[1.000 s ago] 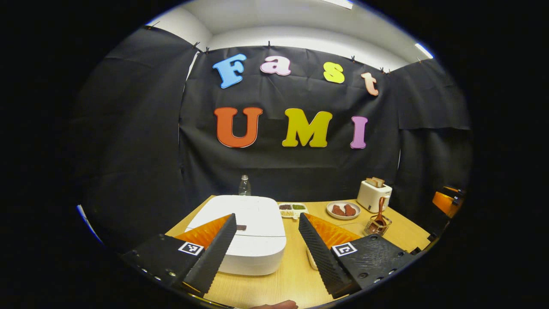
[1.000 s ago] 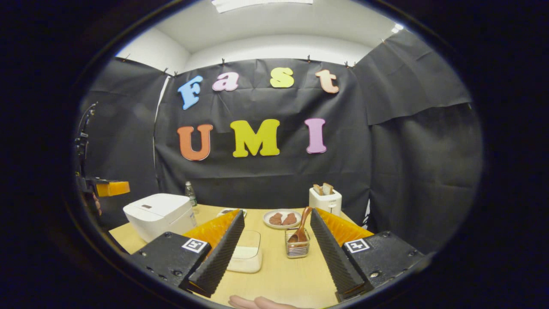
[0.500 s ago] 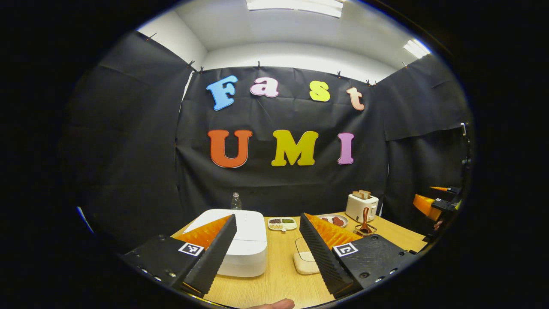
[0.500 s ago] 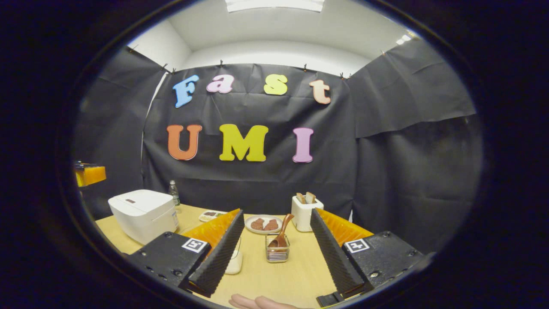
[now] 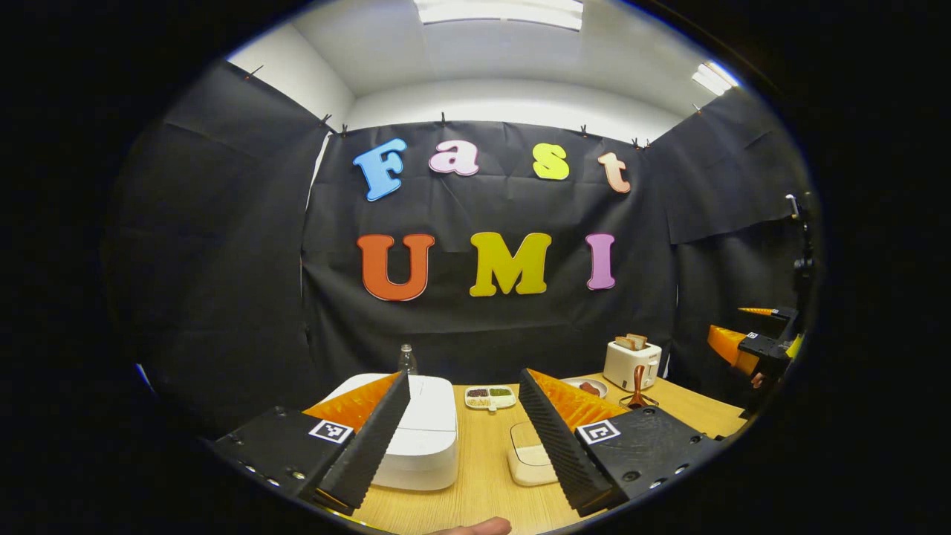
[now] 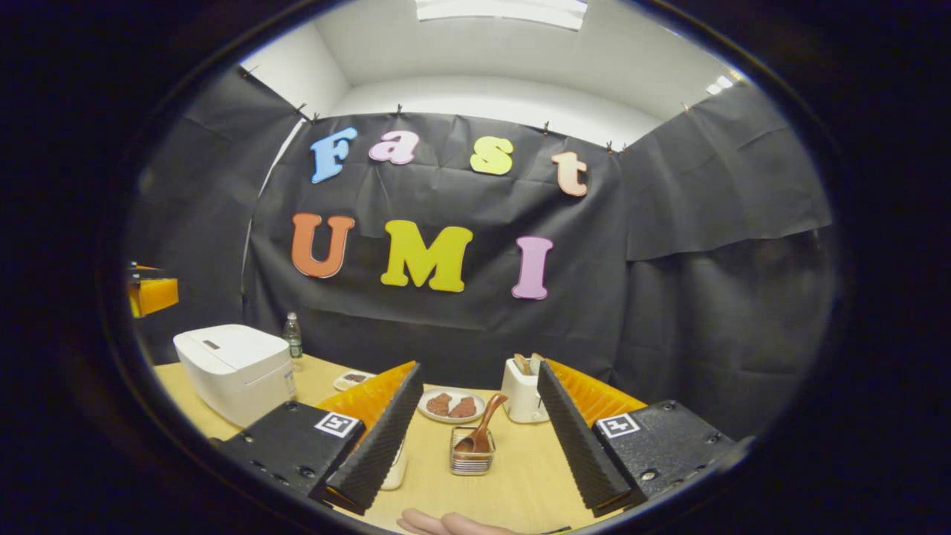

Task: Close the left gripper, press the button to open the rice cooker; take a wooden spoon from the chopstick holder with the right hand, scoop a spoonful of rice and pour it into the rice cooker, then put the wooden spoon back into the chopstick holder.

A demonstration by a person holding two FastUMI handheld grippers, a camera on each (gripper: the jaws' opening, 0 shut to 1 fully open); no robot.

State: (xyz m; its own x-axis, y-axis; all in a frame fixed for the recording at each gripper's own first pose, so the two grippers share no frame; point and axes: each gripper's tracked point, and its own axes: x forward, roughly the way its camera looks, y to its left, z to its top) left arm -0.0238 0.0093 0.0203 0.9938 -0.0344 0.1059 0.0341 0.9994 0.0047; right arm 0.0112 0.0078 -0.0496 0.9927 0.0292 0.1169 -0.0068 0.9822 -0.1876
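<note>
While lid sits shut, white boxy rice cooker [image 6: 236, 369], rounded corners, on table [image 6: 513, 475]

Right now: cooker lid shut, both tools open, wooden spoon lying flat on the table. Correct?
Not quite. The spoon stands in the wire holder, handle leaning up, as the right gripper view shows. The cooker lid is shut, and both the left tool and right tool are open.

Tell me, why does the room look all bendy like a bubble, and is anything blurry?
In the left gripper view the fisheye lens bows the wall and table edges, though the rice cooker looks sharp. In the right gripper view the same curving shows, the ceiling light glares white, and the wooden spoon stays clear.
</note>
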